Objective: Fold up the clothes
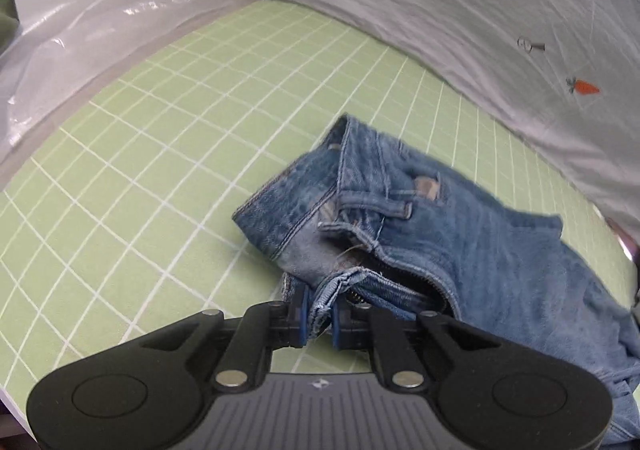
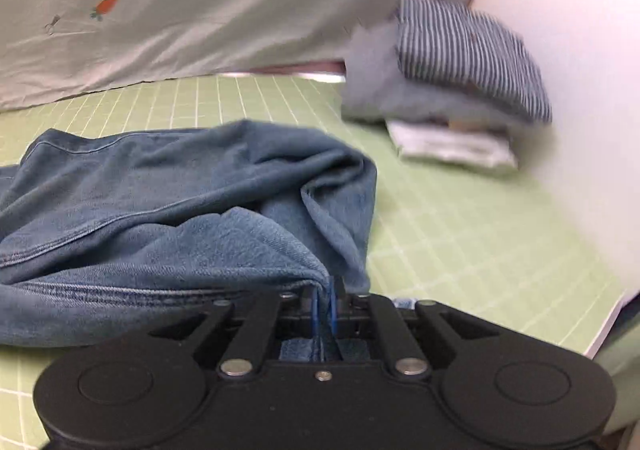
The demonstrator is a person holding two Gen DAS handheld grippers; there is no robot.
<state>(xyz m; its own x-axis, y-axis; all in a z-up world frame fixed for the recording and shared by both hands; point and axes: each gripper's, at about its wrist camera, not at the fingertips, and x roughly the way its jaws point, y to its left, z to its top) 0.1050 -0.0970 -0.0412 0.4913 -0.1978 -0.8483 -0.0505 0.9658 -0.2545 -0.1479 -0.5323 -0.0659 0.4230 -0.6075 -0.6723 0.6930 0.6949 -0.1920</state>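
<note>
Green grid mat (image 1: 168, 138), jeans (image 1: 460, 234) bunched mid-surface. Left gripper (image 1: 320, 314) clamped on waistband, right gripper (image 2: 326, 310) pinching leg fabric. Risk: thin pinch slipping, heavy denim sagging, nudging folded stack (image 2: 460, 90).

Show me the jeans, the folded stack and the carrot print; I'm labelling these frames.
jeans (image 1: 460, 234): left wrist view, seat denim.
folded stack (image 2: 460, 50): right wrist view, striped top garment.
carrot print (image 1: 585, 87): left wrist view, orange body.
</note>
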